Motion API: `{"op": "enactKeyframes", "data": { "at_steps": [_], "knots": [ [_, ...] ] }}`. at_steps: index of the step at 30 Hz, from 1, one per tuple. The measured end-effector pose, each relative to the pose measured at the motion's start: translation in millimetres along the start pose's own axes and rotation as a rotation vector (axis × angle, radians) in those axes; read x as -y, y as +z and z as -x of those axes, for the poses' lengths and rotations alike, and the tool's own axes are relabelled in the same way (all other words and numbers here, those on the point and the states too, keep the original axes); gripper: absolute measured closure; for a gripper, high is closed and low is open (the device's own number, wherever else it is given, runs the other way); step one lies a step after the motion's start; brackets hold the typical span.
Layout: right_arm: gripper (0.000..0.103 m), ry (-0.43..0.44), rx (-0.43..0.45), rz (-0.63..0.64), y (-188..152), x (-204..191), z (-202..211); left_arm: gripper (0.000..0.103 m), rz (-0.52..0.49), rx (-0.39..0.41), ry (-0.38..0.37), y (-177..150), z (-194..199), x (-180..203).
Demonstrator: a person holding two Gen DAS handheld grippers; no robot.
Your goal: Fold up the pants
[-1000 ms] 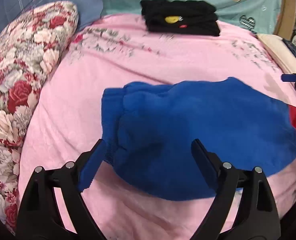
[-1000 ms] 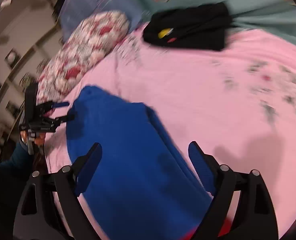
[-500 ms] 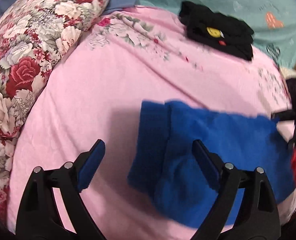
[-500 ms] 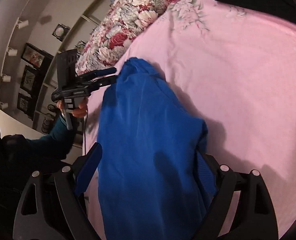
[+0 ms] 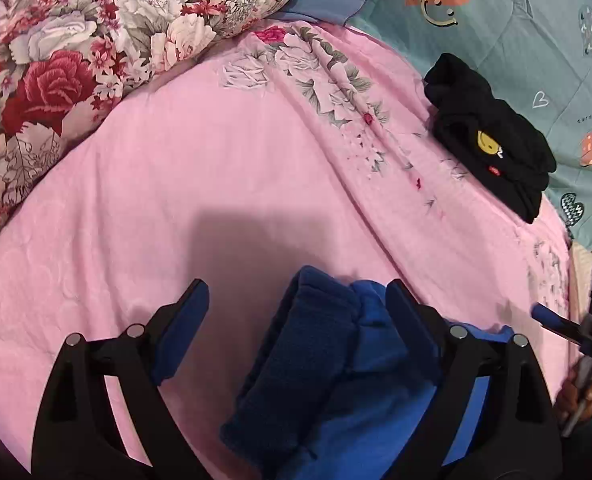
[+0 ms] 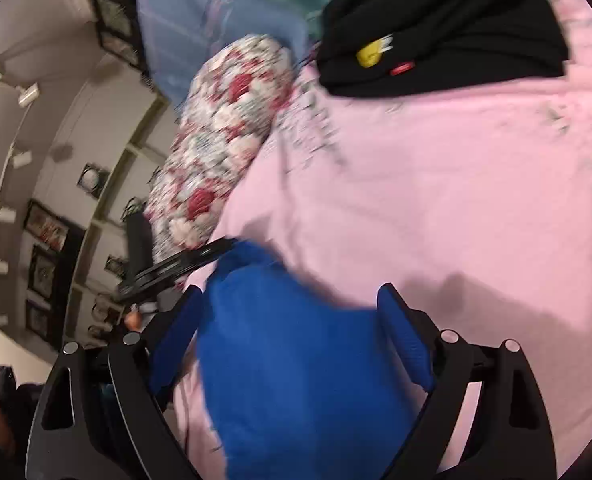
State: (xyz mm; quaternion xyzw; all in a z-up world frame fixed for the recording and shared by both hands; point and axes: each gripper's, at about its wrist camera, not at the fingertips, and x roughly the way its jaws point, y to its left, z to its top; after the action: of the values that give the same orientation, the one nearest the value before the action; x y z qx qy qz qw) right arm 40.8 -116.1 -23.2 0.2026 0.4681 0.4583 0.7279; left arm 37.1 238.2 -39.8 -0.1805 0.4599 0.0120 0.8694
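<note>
Left tongs were spread wide, nothing clamped. Blue pants sat bunched on the pink blanket, right between the left fingers and closer to the right-hand one; the darker ribbed waistband faced the gap's middle, lighter fleece ran under and past the right finger. Can't tell if that finger touched the cloth. Bare blanket and a shadow lay ahead of the left finger.

Right tongs were also spread wide, holding nothing. In the right wrist view the pants filled most of the gap between the fingers, bulging up toward the left one; frame was motion-blurred, so contact unclear.

Ahead and right of the left tongs: folded black garment with a yellow smiley patch, lying at the blanket's far edge against a teal quilt. Ahead and left: floral pillow. The right tongs' blue tip showed at the far right edge of the left view, apart from the pants.
</note>
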Motion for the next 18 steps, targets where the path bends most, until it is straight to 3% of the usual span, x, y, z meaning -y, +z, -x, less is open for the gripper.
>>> {"op": "enactKeyframes", "data": {
  "at_steps": [2,3,5,7,9,12,14,18],
  "knots": [
    [0.014,0.035,-0.049,-0.011,-13,-8,-10,0.010,-0.036,-0.002,0.065,0,-10,3],
    [0.014,0.002,-0.072,-0.026,-22,-7,-15,0.010,-0.045,-0.008,0.082,1,-17,3],
    [0.014,-0.186,-0.133,-0.057,-34,4,-24,0.010,-0.035,-0.025,0.083,5,-23,-1],
    [0.020,-0.239,-0.085,-0.071,-43,5,-1,0.010,-0.003,-0.043,0.071,10,-21,-6],
    [0.020,-0.254,0.007,-0.114,-52,-2,41,0.010,0.001,-0.029,0.073,12,-11,-8],
    [0.016,-0.283,0.233,-0.129,-90,-26,131,0.012,-0.011,0.036,0.067,9,18,-5],
    [0.013,-0.348,0.388,-0.169,-134,-39,193,0.012,-0.010,0.061,0.037,4,34,-3],
    [0.011,-0.467,0.606,-0.339,-235,-52,278,0.011,-0.056,0.058,-0.043,-11,50,17]
  ]
}}
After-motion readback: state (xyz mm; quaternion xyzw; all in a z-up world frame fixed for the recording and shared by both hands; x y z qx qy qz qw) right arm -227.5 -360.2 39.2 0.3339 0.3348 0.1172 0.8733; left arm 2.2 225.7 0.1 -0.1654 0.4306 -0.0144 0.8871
